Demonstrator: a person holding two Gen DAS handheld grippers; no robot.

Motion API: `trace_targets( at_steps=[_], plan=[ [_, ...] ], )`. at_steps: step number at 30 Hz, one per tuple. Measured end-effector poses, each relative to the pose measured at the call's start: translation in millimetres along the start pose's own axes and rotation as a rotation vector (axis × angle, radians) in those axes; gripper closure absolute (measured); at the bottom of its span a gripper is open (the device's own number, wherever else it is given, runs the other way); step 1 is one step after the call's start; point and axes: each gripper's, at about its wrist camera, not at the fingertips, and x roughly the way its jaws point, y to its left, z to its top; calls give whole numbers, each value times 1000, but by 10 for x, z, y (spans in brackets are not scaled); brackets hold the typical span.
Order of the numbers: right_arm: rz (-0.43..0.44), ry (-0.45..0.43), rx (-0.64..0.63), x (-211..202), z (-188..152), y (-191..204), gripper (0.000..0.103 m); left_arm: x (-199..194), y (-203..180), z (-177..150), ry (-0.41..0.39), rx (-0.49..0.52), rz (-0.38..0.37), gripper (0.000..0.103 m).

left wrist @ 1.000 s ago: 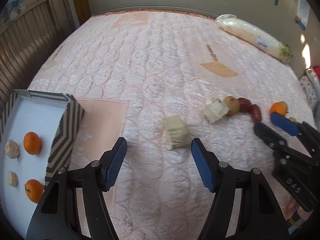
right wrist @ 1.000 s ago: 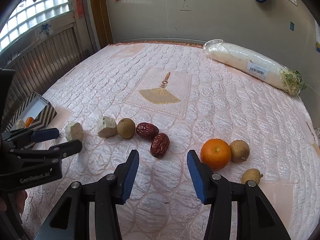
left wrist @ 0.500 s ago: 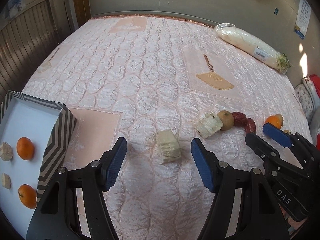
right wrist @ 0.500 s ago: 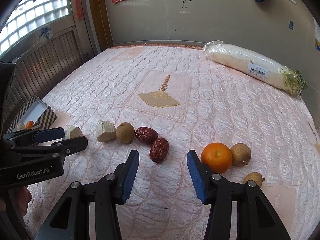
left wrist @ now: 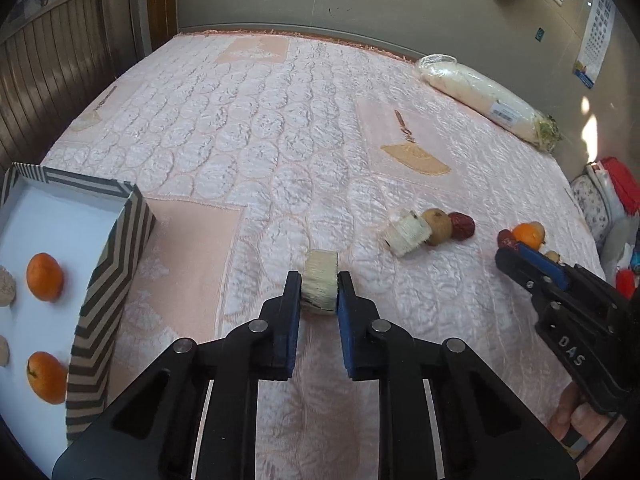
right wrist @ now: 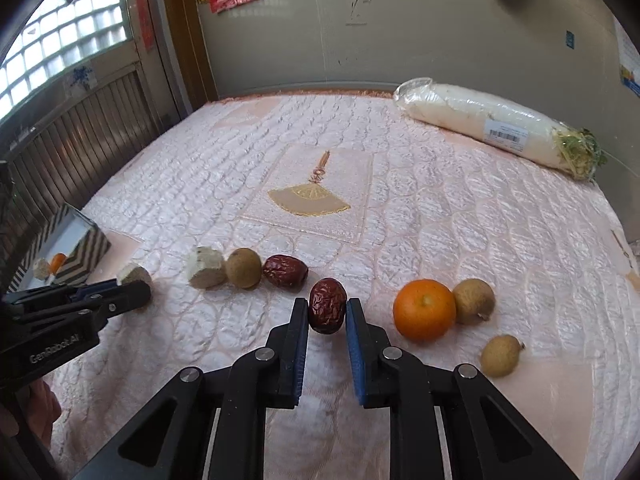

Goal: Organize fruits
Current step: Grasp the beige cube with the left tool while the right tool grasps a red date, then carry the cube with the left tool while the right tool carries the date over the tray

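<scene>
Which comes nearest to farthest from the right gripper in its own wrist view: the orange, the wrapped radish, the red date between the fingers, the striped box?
1. Red date: clamped between the right gripper fingers.
2. Orange: just to its right on the quilt.
3. Striped box: far left edge.
4. Wrapped radish: back right, along the wall.

The left gripper (left wrist: 318, 292) has just closed its jaws on a pale fibrous chunk (left wrist: 319, 280), pads pressed to both sides, the piece resting on the quilted bed (left wrist: 280, 128). At left, a striped box (left wrist: 108, 280) holds two oranges (left wrist: 45, 277) and pale pieces at its cut-off edge. To the right lie a second pale chunk (left wrist: 408, 233), a brown round fruit (left wrist: 439, 226) touching it, and a red date (left wrist: 463, 225). The right gripper (left wrist: 520, 258) sits at far right; its tips appear closed on another red date (left wrist: 505, 237), though partly hidden. A wrapped white radish (left wrist: 488, 100) lies by the wall.
</scene>
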Motion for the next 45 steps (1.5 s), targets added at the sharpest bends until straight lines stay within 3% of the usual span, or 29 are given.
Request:
trace_targets(
  at_steps=[10,27,45],
  plan=[
    [35,-85,39,-494,-243,245,85,-443,55,-235,-42,39,-37,86],
    [91,-93,-41,-668,-410,1064,85,-952,374,-533,-133,72,72,86],
    [156,-99,-156,-739,-387,1790,85,-1267,923,-687,-195,8,176,86]
  ],
)
